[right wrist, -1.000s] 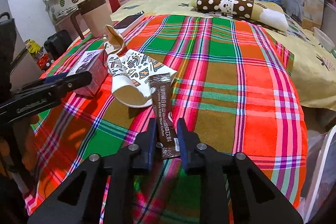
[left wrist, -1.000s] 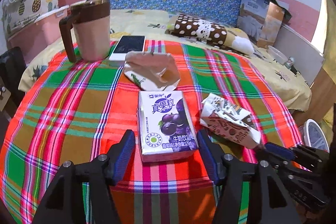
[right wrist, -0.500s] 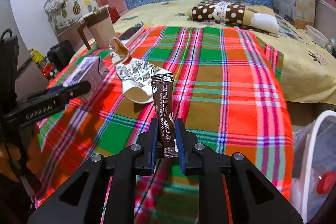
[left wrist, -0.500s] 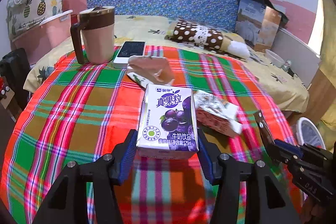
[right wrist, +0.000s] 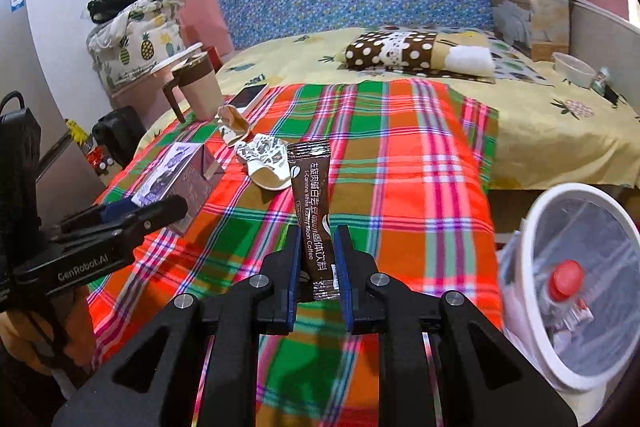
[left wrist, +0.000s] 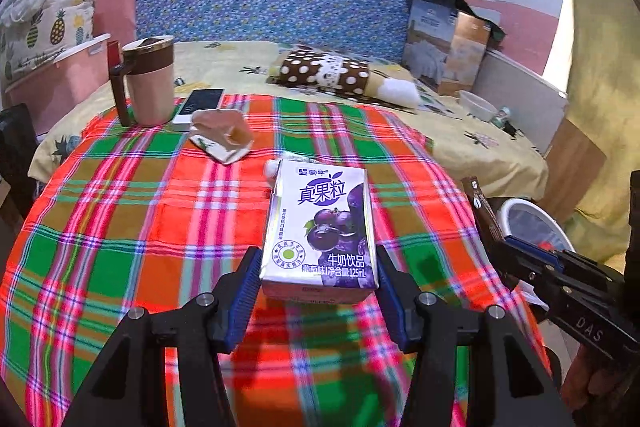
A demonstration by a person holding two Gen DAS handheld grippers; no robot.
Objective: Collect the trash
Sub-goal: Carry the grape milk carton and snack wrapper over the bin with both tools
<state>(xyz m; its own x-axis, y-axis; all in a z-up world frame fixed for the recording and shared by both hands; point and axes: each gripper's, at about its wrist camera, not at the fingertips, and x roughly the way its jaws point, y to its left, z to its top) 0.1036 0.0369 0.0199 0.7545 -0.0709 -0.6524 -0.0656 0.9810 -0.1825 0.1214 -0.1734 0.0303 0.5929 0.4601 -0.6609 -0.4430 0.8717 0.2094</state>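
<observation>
Bright plaid cloth covers the tabletop (left wrist: 120, 227), with a bed and blue headboard behind it. Your left tool (left wrist: 318, 291) is clenched on the purple milk carton (left wrist: 322, 227), pads pressing its two sides, carton upright and lifted off the cloth at frame center. Your right tool (right wrist: 318, 259) is pinching the brown coffee sachet (right wrist: 310, 195) by its lower end, so the sachet's long axis runs straight up and away from the jaws. What matters next: the white trash bin (right wrist: 532, 211) sits off the tabletop edge at the lower right of the right wrist view, so your right hand looks clearly nearer to it, and I'd guess the sachet goes in first. Two crumpled wrappers (right wrist: 264, 163) are left on the cloth near the mug (left wrist: 148, 83) and phone (left wrist: 200, 103), upper left.
</observation>
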